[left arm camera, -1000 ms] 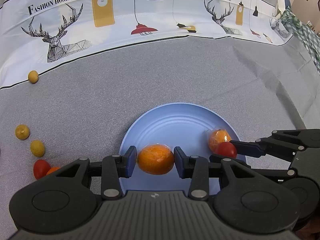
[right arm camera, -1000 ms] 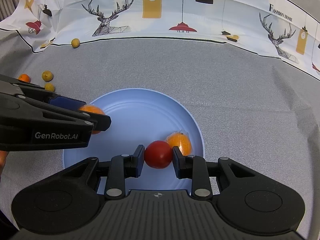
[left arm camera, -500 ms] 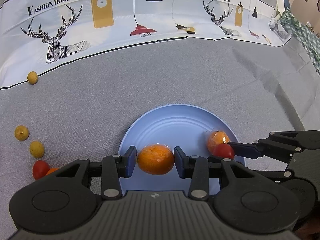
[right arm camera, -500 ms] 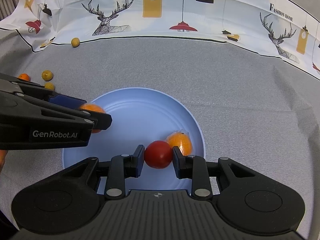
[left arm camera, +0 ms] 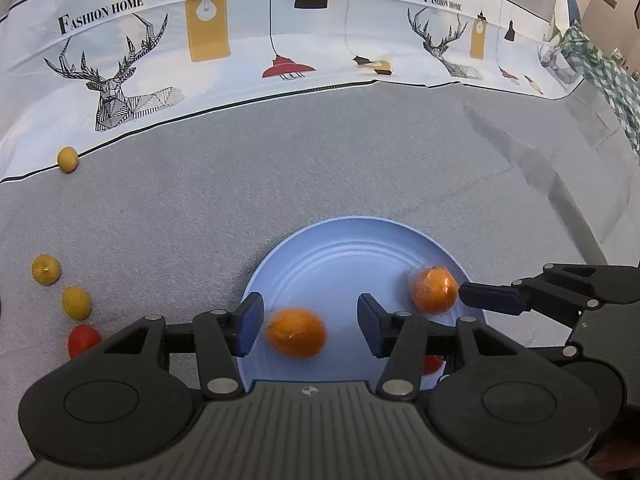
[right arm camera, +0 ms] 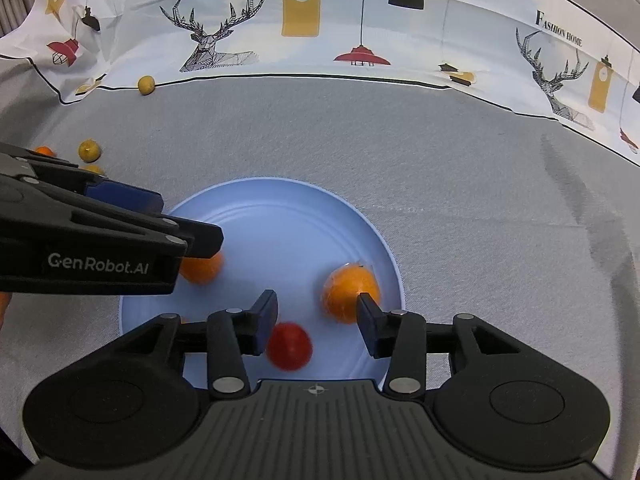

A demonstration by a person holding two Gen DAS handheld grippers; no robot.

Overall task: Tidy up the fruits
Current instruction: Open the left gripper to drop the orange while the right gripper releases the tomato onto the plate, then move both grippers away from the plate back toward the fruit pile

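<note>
A light blue plate (left arm camera: 352,256) (right arm camera: 280,216) lies on the grey cloth. My left gripper (left arm camera: 310,322) is open; an orange (left arm camera: 296,332) (right arm camera: 200,268), blurred, lies on the plate between its fingers. My right gripper (right arm camera: 316,322) is open; a red tomato (right arm camera: 289,346), blurred, lies on the plate between its fingers, and only a sliver of this tomato (left arm camera: 431,365) shows in the left wrist view. A second, plastic-wrapped orange (left arm camera: 435,291) (right arm camera: 349,292) sits on the plate by the right finger.
Loose fruit lies left of the plate: two yellow fruits (left arm camera: 46,269) (left arm camera: 76,301), a red tomato (left arm camera: 82,340), a small orange (right arm camera: 45,151). Another yellow fruit (left arm camera: 68,159) (right arm camera: 146,85) sits at the printed cloth's edge (left arm camera: 280,92). A green checked cloth (left arm camera: 608,72) lies far right.
Both grippers opened. The left let go of the orange and the right let go of the tomato; both fruits dropped onto the plate.
</note>
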